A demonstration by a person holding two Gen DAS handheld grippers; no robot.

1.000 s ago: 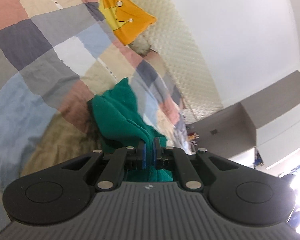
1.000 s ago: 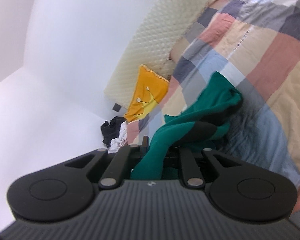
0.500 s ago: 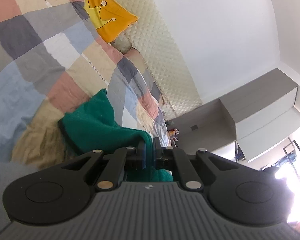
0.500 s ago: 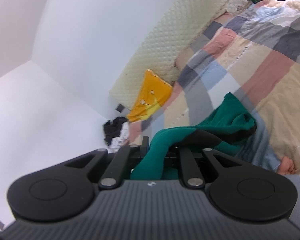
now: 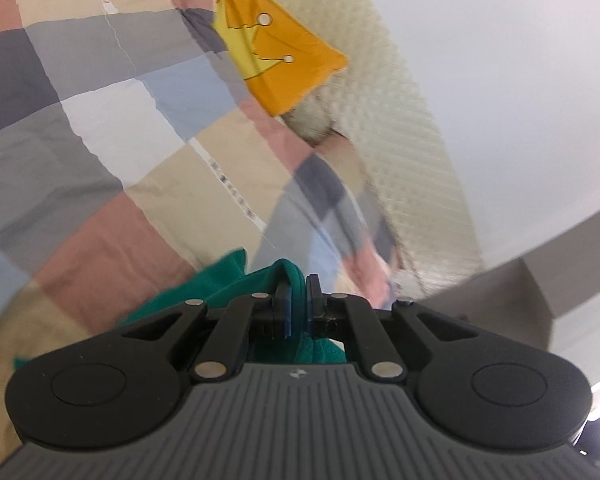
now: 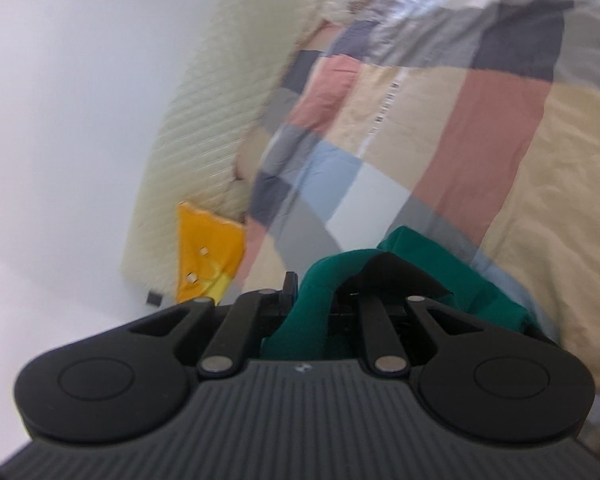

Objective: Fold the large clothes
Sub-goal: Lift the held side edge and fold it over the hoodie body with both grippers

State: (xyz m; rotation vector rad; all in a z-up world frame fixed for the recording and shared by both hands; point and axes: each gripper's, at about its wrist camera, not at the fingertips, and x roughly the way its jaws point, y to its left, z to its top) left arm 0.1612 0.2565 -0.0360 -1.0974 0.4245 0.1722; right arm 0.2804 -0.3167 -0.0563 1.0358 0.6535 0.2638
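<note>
Left gripper (image 5: 298, 300) clenched on an edge of the soft teal knit garment (image 5: 220, 276); right gripper (image 6: 312, 300) grasping another bunched part. Garment hangs low over the checked patchwork quilt (image 5: 100, 120). Limp, light, droopy: best held at hems or corners.

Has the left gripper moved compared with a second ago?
Yes. The left gripper, clamped on the green garment, has swung toward the orange crown pillow, which looms larger now.
</note>
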